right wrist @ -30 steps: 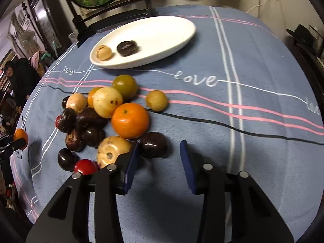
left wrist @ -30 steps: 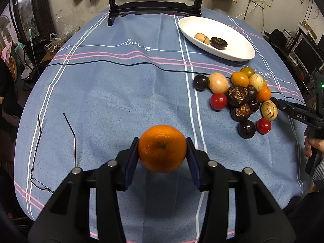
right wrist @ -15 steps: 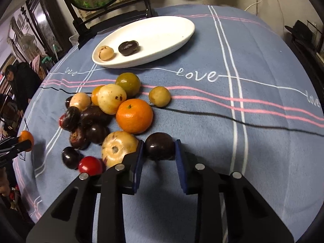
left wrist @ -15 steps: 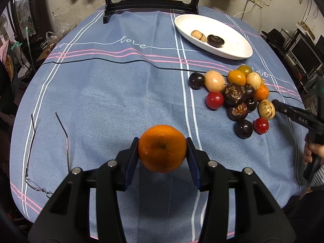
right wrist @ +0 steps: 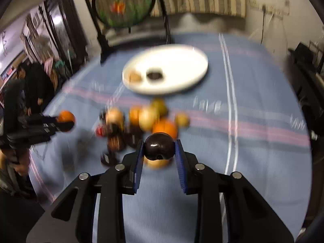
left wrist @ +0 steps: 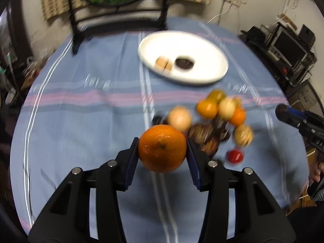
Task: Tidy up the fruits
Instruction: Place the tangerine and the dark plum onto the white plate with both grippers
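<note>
While both tools carry fruit above the surface (left wrist: 85,121), the white plate (left wrist: 202,46) lies ahead of each, on the far side of the loose fruit pile (left wrist: 212,121). The orange (left wrist: 162,148) sits clamped between the pads of the left tool (left wrist: 162,151), clear of the cloth; the dark round fruit (right wrist: 159,146) is pinched in the right tool (right wrist: 159,151), also lifted. The plate already holds a tan fruit (left wrist: 163,63) and a dark one (left wrist: 183,62) toward its near left part, so its right half looks the freer landing spot (a judgement, given the blur). From the right wrist view the plate sits almost straight ahead, so the right tool seems nearer to it. The pile stands between both tools and the plate and should be cleared from above. A framed round screen (right wrist: 123,4) stands beyond the plate.
</note>
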Demonstrator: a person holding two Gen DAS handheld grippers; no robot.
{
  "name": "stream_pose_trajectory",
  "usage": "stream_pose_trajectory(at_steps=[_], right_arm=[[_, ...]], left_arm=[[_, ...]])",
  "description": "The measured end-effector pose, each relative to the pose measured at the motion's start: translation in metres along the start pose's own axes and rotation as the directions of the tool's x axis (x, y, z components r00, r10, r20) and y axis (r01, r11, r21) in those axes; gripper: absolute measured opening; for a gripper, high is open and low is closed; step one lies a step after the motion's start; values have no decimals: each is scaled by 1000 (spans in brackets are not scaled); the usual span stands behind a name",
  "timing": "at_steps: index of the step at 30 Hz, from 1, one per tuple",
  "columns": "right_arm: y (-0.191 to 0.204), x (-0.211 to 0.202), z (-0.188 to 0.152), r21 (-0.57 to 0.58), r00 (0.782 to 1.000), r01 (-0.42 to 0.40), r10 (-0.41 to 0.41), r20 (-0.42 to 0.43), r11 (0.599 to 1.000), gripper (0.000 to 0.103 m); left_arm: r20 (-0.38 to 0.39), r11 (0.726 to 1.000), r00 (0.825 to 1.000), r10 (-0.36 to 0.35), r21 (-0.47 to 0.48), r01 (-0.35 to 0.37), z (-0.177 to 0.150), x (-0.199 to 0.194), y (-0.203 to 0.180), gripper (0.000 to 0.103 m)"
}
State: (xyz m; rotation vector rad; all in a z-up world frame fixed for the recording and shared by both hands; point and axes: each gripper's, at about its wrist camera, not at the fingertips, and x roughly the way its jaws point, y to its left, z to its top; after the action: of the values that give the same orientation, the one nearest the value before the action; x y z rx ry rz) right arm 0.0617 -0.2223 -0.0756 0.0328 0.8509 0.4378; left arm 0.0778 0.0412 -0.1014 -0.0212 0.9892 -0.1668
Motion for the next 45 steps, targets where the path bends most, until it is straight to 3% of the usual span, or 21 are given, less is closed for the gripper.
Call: stream_pose_trajectory(at_steps=[7,12,17,24,32,34,36,37,38,45], right_arm=[[-6,5,83,-35,993,10,-5,121,999,31],[-16,48,109,-38,996,-6,9,93,999,31],[-28,101,119,-19,999,-20,20,25,1000,30],[-44,168,120,9,998,-18,18,-58,1000,30],[-45,198,116,-14,994,-9,7,-107,1000,32],[-46,202,115,10,992,-16,17,-126,1000,33],[-46,202,114,28,990,-21,24,-139,999,34],[-45,201,113,29,991,-17,21,-134,999,45],[-44,195,113,29,993,-9,13,-118,1000,63],[-29,133,121,20,1000,1,-1,4,1000,64]], left_arm=[[88,998,996,-14,62,9,86,12,-15,46],[87,997,996,2,76,-9,142,54,-11,46],[35,999,999,7,53,-8,172,111,-1,46],[-32,1000,999,-7,8,8,183,174,12,46],[-43,1000,999,-11,1,11,184,196,15,47],[-25,1000,1000,0,4,0,183,192,13,59],[-7,1000,1000,7,10,-7,185,185,11,60],[-2,1000,1000,8,11,-8,186,181,10,60],[0,1000,1000,8,10,-8,187,178,9,60],[65,999,997,49,13,-50,184,120,0,63]])
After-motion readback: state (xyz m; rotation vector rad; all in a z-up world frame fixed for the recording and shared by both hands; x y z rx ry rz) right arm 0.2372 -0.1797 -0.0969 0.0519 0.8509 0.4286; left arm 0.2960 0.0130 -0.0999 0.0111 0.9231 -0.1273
